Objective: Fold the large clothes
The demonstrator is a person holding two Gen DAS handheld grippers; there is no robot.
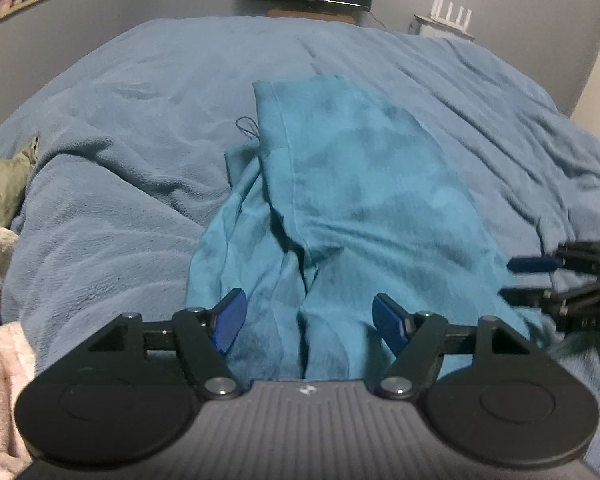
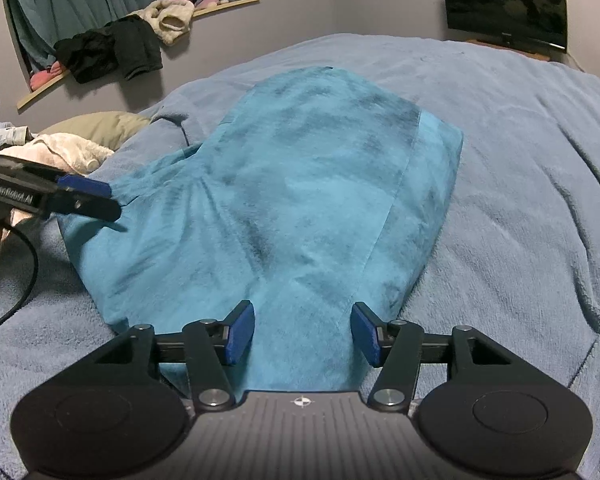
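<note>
A teal mottled garment (image 1: 340, 184) lies partly folded on the blue bed blanket (image 1: 120, 140), with a drawstring loop at its left edge. My left gripper (image 1: 308, 322) is open just above the garment's near, rumpled end. My right gripper (image 2: 303, 334) is open over the garment (image 2: 300, 184) at its near narrow end, the cloth passing between the fingers. The right gripper also shows at the right edge of the left wrist view (image 1: 540, 280), and the left gripper shows at the left edge of the right wrist view (image 2: 88, 196), next to the garment's left corner.
The blue blanket (image 2: 520, 200) covers the whole bed. Pink and olive cloth (image 1: 0, 200) lie at the bed's left side. A dark monitor (image 2: 504, 4) stands beyond the bed. Clothes (image 2: 112, 48) hang off a wall shelf. A black cable (image 2: 24, 272) trails on the left.
</note>
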